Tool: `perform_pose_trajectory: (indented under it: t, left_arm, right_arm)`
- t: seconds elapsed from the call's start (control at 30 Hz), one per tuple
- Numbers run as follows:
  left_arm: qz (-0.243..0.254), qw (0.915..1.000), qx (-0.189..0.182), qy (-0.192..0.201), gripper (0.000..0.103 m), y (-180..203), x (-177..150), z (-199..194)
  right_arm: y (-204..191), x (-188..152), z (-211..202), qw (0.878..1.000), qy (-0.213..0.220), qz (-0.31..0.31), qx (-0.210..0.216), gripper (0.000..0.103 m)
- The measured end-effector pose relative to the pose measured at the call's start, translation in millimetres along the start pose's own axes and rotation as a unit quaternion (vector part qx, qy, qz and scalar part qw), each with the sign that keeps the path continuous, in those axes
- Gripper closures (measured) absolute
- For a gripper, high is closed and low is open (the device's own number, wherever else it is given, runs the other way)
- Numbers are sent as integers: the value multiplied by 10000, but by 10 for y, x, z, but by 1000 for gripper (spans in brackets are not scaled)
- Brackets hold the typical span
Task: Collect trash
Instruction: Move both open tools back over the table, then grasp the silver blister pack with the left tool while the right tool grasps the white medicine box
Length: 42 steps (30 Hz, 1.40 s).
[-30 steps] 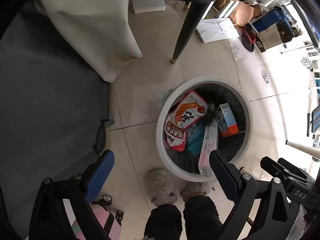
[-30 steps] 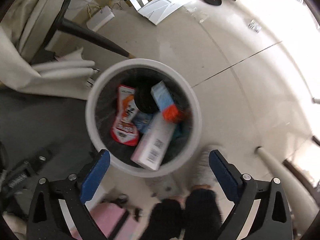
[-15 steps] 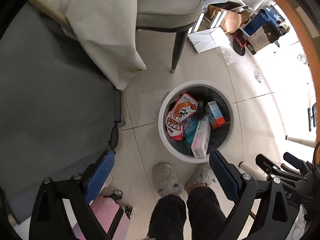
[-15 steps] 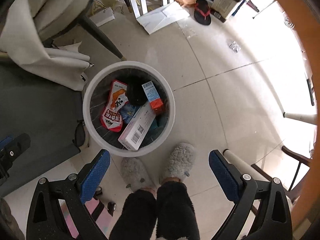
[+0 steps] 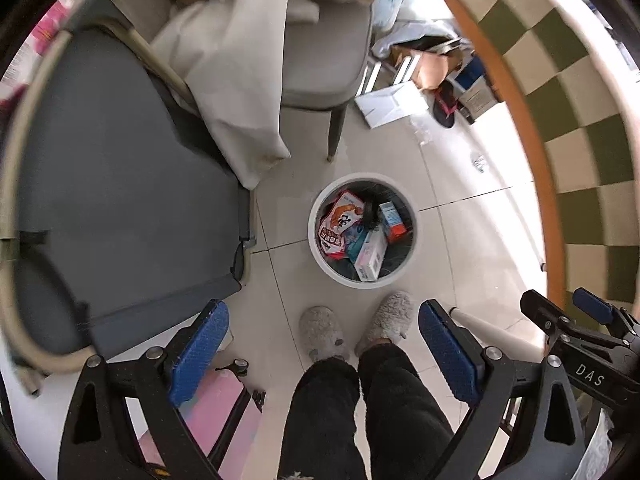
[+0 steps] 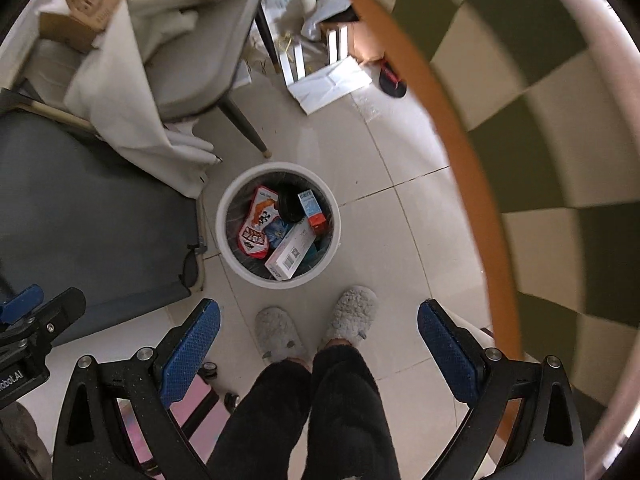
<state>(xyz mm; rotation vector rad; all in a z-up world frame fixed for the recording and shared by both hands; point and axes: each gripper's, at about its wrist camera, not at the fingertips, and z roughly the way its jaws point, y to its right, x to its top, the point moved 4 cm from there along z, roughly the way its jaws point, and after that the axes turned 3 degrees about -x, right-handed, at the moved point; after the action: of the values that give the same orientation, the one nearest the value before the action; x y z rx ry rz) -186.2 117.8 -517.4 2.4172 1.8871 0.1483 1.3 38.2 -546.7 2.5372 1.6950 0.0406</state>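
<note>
Holding my left gripper (image 5: 322,354) and right gripper (image 6: 318,344) spread and empty above my slippers, I judge collecting nearly done: wrappers and boxes already fill the white bin (image 5: 320,258) ahead.

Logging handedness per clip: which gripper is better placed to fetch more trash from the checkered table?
Right, marginally. Both grippers, left and right, hang open and empty above the bin; the checkered table lies on the right side.
</note>
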Motion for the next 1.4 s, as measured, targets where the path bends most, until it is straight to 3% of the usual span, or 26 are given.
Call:
perform_pose_trajectory:
  t: [0.27, 0.47, 0.67, 0.8, 0.97, 1.07, 1.27, 1.4]
  left_arm:
    - [203, 9995, 65, 230, 6, 112, -168, -865]
    - [284, 9978, 301, 514, 6, 174, -228, -1395]
    - [423, 9934, 434, 978, 6, 463, -31, -1853]
    - [696, 9882, 432, 1291, 6, 984, 302, -2099]
    - [1190, 9812, 442, 1456, 6, 1986, 804, -2204]
    - [1542, 9791, 286, 1292, 6, 2758, 1126, -2085]
    - [2014, 9775, -231, 589, 6, 4323, 1547, -1500]
    - [1983, 9766, -753, -357, 6, 5225, 1580, -833]
  right_arm:
    - [59, -167, -1151, 9994, 289, 158, 105, 3]
    - [56, -311, -1752, 9980, 517, 144, 337, 3]
    - [317, -241, -2120, 9934, 682, 504, 773, 3]
    - [746, -9, -2275, 9880, 774, 897, 989, 3]
    - [1726, 430, -2467, 9809, 1031, 1400, 875, 3]
    - [2609, 688, -2532, 9747, 1064, 1861, 637, 3]
    - [4402, 1052, -2291, 9579, 835, 2747, 29, 3]
    - [5477, 1151, -1921, 9414, 572, 3318, -223, 3]
